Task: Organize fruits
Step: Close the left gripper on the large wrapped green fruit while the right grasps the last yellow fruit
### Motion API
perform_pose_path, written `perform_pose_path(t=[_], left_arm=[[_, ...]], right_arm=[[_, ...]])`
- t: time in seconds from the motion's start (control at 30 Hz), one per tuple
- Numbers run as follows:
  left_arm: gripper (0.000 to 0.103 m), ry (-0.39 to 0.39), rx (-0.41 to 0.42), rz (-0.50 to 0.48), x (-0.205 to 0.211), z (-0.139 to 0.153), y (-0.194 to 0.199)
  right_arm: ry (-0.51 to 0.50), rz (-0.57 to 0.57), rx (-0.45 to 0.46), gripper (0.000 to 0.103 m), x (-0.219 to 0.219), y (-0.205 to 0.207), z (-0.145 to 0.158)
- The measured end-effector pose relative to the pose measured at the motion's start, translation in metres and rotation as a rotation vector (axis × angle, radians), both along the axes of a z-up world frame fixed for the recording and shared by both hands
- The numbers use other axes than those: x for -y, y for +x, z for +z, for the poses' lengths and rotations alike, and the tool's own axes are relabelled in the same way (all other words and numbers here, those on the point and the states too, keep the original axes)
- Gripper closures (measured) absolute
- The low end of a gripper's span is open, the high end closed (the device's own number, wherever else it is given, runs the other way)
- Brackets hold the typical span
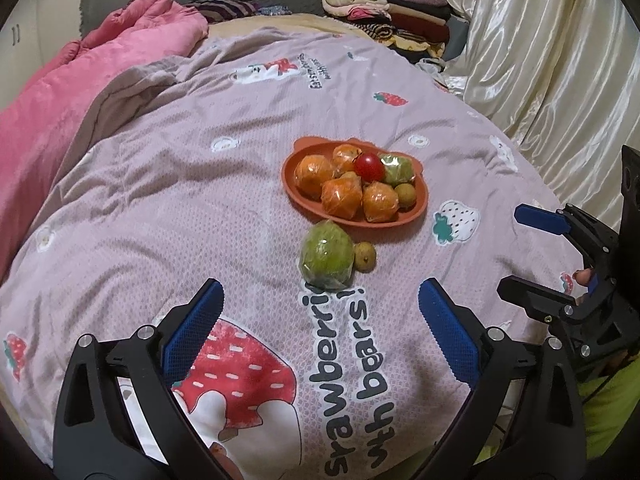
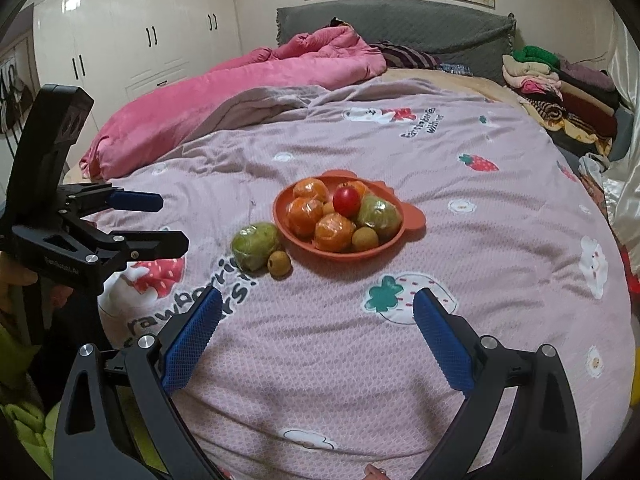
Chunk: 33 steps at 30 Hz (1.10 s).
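Resting on a bed, an orange plate (image 1: 416, 200) with small ear-like tabs on its rim sits on a mauve quilt (image 1: 200, 208) of fine waffle-like weave, printed with strawberries and dark lettering. Inside the shallow oval plate lie four oranges (image 1: 340, 197) in shiny clear wrap, a glossy red tomato (image 1: 369, 166), a wrapped green fruit (image 1: 396, 168) and a small round tan fruit (image 1: 404, 191). On the quilt just in front of the plate, a second wrapped green fruit (image 1: 326, 255) touches another small tan fruit (image 1: 365, 255); both lie outside the plate, close to its rim.

The left hand-held gripper (image 1: 320, 328), black with ridged blue pads, hovers above the quilt near the loose green fruit, its fingers spread wide and holding nothing. The right hand-held gripper (image 2: 318, 328) hangs over the quilt to the right of that fruit, likewise spread wide and empty.

A crumpled pink plush blanket (image 2: 240, 84) lies at the far left of the bed, folded clothes (image 2: 560, 84) are stacked at the far right, and a satin cream curtain (image 1: 540, 40) hangs in glossy folds beside them.
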<state>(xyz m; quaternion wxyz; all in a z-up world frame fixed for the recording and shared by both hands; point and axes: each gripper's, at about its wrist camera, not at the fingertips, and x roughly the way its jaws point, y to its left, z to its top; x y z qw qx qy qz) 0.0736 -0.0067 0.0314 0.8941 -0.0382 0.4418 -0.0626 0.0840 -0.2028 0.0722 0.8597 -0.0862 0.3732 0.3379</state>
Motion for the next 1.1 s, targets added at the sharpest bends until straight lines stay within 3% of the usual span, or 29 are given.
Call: perform_pose_path(t=[0.17,0.23,0.5,0.63,0.77,1.0,1.1], left_arm=[[0.011,-0.002,-0.016,-0.016,0.003,-0.009,0.006],[0.017,-0.001,-0.027,-0.025,0.004,-0.013,0.009],[0.051,0.011,-0.094,-0.069,0.006,-0.035,0.032],[0.052,0.001,-0.108,-0.080,0.006,-0.039,0.042],[0.060,0.000,-0.122,-0.094,0.008,-0.045,0.050],[0.060,-0.034,-0.152,-0.109,0.004,-0.061,0.065],[0.064,-0.051,-0.156,-0.118,0.001,-0.064,0.069]], right_arm=[[-0.004,-0.005,-0.022,0.007,0.001,0.003,-0.011],[-0.006,-0.005,-0.034,0.007,0.000,0.005,-0.017],[-0.020,0.014,-0.064,0.007,-0.009,0.011,-0.033],[-0.030,0.027,-0.076,0.007,-0.014,0.016,-0.039],[-0.039,0.032,-0.089,0.007,-0.018,0.024,-0.047],[-0.053,0.046,-0.109,0.008,-0.028,0.032,-0.057],[-0.051,0.067,-0.115,0.016,-0.036,0.036,-0.059]])
